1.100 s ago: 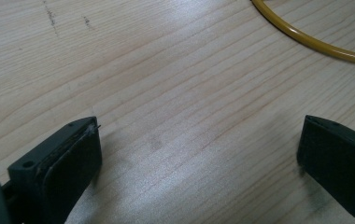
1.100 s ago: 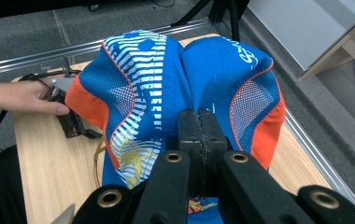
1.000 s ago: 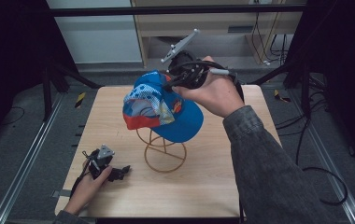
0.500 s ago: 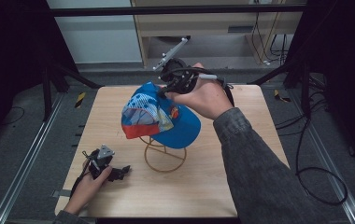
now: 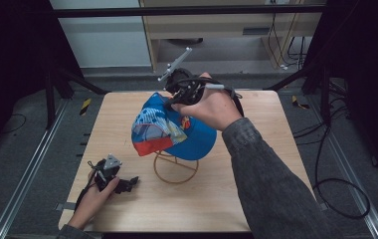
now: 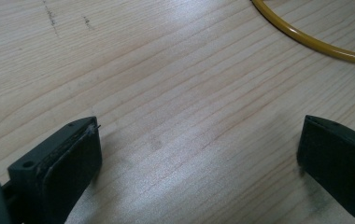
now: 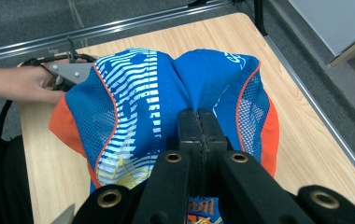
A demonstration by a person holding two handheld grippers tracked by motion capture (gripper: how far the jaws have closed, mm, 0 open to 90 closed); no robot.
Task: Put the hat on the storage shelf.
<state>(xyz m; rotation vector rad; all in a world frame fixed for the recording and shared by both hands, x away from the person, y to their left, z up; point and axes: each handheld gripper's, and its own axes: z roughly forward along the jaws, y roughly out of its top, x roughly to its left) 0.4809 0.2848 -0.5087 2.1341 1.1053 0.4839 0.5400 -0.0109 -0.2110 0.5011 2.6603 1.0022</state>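
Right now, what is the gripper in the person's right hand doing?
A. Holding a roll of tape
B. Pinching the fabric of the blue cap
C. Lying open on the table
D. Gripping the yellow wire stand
B: in the right gripper view the right gripper has its jaws pressed together on a fold of the blue cap, and the high view shows it at the cap's far edge above the yellow wire stand.

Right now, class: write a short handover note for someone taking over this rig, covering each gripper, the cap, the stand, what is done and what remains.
Right gripper: shut on the blue cap, held over the yellow wire stand.
Left gripper: open, empty, low over the wooden table beside the stand's base ring.
Done: cap gripped and carried to the stand.
Left, probably: settle the cap on the stand, then release.
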